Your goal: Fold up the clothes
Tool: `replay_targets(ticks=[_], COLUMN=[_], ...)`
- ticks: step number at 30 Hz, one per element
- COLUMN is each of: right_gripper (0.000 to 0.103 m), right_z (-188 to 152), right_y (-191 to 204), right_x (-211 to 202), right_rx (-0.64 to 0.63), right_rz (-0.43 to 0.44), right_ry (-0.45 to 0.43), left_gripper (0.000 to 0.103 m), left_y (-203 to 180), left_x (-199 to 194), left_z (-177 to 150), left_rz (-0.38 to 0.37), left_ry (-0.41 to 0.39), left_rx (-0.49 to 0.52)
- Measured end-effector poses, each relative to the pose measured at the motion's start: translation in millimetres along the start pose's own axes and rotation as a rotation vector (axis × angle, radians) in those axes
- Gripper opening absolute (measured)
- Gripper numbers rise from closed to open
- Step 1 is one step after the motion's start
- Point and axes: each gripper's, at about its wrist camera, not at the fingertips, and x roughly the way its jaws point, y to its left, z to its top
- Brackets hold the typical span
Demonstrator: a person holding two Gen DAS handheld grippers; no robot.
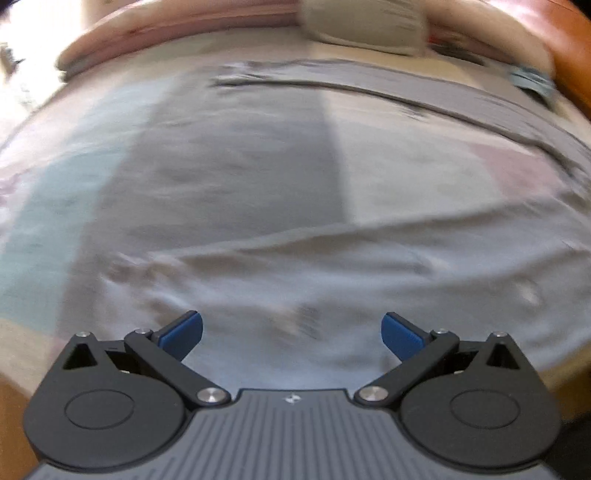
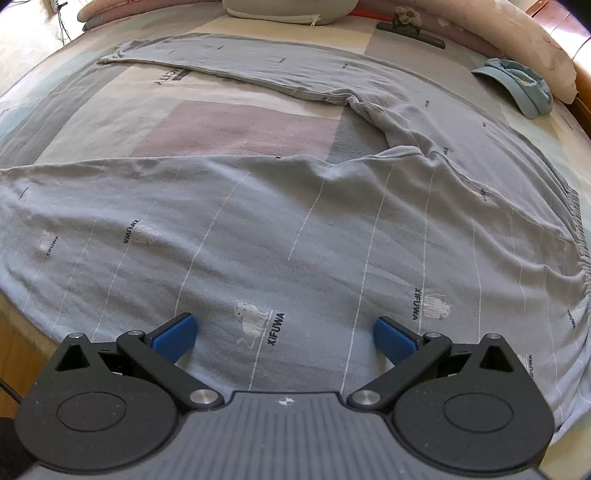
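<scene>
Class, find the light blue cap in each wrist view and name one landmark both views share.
Left wrist view: blurred light blue cap at the upper right edge.
Right wrist view: cap at upper right, beside the pink bedding.
Shared landmark: the grey pillow at top centre.

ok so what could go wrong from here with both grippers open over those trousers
1. The left gripper view is smeared with motion blur, so it may close on the wrong spot of the trousers.
2. The trousers lie directly on the bedsheet, so the right gripper could pinch sheet along with cloth.
3. The legs are splayed and bunched at the crotch; folding now may lock in creases.
</scene>
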Motion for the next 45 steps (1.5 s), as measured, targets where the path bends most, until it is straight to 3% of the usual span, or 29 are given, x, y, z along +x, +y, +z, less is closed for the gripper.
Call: replay_targets(ticks=[2,4,6,11,15,23,37,39,45], right_gripper=[0.103,0.103,0.103,0.103,0.103,0.103,0.103,0.103,0.103], right_z=[0,1,2,9,24,39,27,27,13], right_y=[0,-1,-2,-3,-18,-71,-173,-184,-198], right_x=[0,0,0,-1,-11,-6,-1,9,17], right_rx=[-0.006,-0.017,-0.03,-0.055,-0.061,-0.094,0.067,0.099,0.145], right_rz=[0.003,0.008,0.016,0.036,0.053,-0.018,-0.075,-0.086,-0.061], right_ry=[0.0,0.003,0.005,0.044,0.001,-0.043,-0.098,-0.076,-0.105], left_gripper=[0.102,0.102,0.102,0.102,0.102,0.102,0.102,0.102,0.102], left_y=[18,35,42,35,-11,-122,-266,-283,-292], left_x=[8,16,11,-4,-15,-11,15,24,35], left_z=[3,-2,-7,-6,1,20,68,66,57], left_rz=[0.003,-0.044,-0.069,-0.002,-0.051,-0.116,-0.343,-0.382,-0.362], left_ry=[-0.006,-0.005,-0.043,-0.074,-0.098,-0.078,-0.029,0.01,0.049], left_rx=[-0.062,-0.162,-0.2,-0.276,-0.204,-0.03,0.232,0.273,0.282])
